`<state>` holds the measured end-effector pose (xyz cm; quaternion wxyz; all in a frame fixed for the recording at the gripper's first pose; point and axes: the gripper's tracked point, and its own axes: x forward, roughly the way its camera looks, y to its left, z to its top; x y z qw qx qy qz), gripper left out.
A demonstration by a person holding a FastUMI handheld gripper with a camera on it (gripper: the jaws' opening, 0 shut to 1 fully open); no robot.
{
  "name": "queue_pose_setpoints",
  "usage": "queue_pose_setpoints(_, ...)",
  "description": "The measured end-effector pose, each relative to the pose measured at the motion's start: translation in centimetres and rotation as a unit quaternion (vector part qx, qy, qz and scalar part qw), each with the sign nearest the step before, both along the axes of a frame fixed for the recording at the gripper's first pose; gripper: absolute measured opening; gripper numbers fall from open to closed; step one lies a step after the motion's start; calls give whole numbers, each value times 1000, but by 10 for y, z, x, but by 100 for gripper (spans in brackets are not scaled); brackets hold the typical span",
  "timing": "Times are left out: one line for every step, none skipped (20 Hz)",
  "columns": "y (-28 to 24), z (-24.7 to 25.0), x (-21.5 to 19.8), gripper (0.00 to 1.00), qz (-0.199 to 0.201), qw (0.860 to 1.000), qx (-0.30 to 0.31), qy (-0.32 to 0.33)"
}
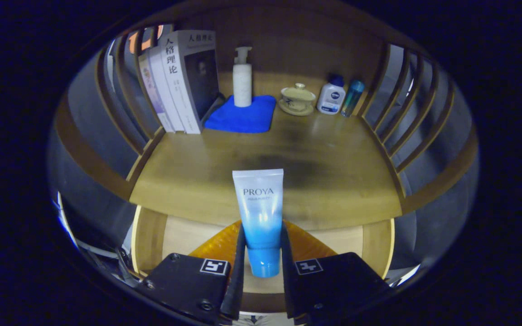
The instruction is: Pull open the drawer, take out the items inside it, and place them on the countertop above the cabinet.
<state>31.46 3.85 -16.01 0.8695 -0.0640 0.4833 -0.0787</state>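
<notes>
A white-to-blue cosmetic tube [259, 213] stands cap-down between my two fingers, and my gripper [261, 260] is shut on its lower, blue part. The tube's flat crimped end points up and away, reaching over the front edge of the wooden countertop [315, 172]. Below and behind the fingers lies the pulled-out drawer [150, 237], pale wood inside, with an orange item [218, 244] showing on either side of the tube.
At the back of the countertop stand several books [184, 77] on the left, a white pump bottle [242, 79] on a blue cloth [240, 117], a lidded tea bowl [297, 99], a small white bottle [331, 97] and a teal bottle [352, 97]. Slatted wooden rails [406, 108] close both sides.
</notes>
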Motion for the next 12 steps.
queue_pose_setpoints(-4, -3, 8, 40, -8, 1000, -6, -1)
queue_pose_setpoints(-4, -9, 14, 40, -17, 1000, -5, -4)
queue_pose_setpoints(-4, -15, 21, 40, -22, 1000, -4, -5)
queue_pose_setpoints(-7, -19, 28, 40, -26, 1000, -7, -7)
queue_pose_setpoints(-11, -22, 34, 41, -32, 999, -11, -10)
queue_pose_setpoints(-13, -23, 41, 40, -35, 999, -15, -14)
queue_pose_setpoints(-15, -21, 49, 40, -39, 999, -17, -24)
queue_pose_setpoints(-19, -22, 57, 40, -43, 998, -26, -31)
queue_pose_setpoints(-23, -20, 61, 40, -41, 998, -39, -32)
queue_pose_setpoints(-25, -19, 66, 40, -40, 997, -47, -40)
queue_pose_setpoints(-26, -20, 70, 40, -42, 997, -49, -44)
queue_pose_setpoints(-24, -22, 74, 40, -42, 997, -48, -48)
